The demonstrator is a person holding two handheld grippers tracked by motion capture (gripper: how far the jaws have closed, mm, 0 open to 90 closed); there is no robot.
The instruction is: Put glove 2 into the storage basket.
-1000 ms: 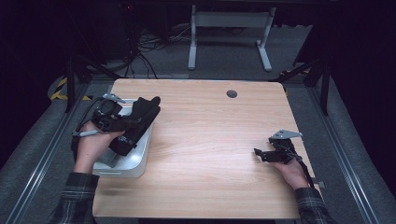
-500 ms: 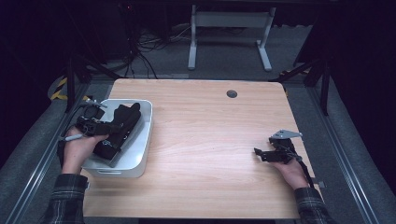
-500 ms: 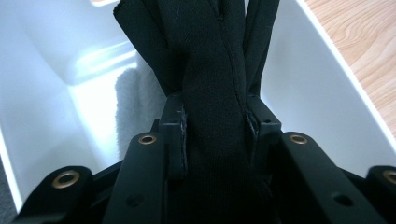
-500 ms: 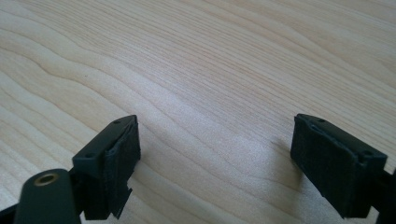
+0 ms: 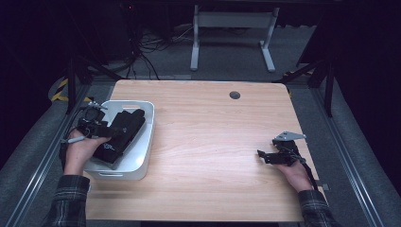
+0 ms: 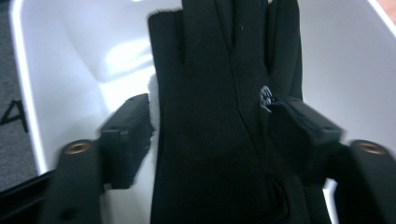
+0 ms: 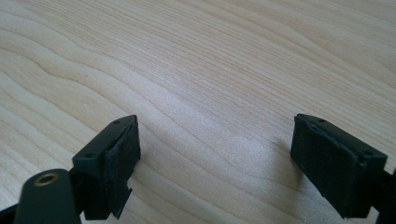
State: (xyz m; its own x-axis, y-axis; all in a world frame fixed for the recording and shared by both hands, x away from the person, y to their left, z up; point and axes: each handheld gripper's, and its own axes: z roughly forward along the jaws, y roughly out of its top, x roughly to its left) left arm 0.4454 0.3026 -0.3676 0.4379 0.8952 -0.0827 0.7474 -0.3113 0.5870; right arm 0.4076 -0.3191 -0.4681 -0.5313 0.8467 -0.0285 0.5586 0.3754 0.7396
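A black glove (image 5: 119,135) with a small white logo lies slanted in a white bin (image 5: 141,158) at the table's left edge. My left gripper (image 5: 97,128) is over the bin beside the glove. In the left gripper view the glove (image 6: 219,116) lies flat between the jaws of my left gripper (image 6: 212,126), which stand wide apart at its two edges, over the bin's white floor (image 6: 70,56). White lining shows at the glove's left edge. My right gripper (image 5: 263,156) rests low at the table's right side. It (image 7: 215,154) is open over bare wood.
The wooden table (image 5: 213,142) has a round cable hole (image 5: 234,95) near its far edge. Metal rails run along both sides of the table. A desk frame and cables stand on the dark floor beyond.
My left hand has carried the glove leftward and down from above the bin's right part into the bin. The right gripper has stayed still.
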